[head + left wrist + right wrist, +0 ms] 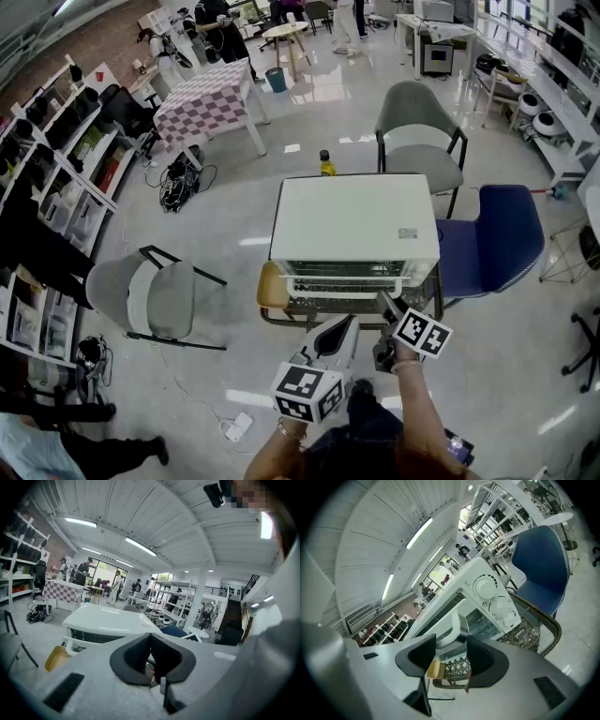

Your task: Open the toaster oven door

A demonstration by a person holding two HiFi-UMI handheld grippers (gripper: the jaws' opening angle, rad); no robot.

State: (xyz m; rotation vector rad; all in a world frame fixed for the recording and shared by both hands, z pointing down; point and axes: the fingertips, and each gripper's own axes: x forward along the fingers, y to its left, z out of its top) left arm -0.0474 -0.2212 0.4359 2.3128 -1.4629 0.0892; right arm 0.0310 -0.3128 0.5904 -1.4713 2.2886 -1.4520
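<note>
White toaster oven (354,230) front partly hidden behind right gripper (387,306).

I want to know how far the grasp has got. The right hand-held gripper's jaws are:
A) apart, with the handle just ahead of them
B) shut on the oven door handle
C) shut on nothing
A: the right gripper view shows the right hand-held gripper with its jaws apart and the white door handle just beyond them, ungripped.

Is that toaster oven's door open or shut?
Shut: the door sits flush against the toaster oven front, its handle up top.
</note>
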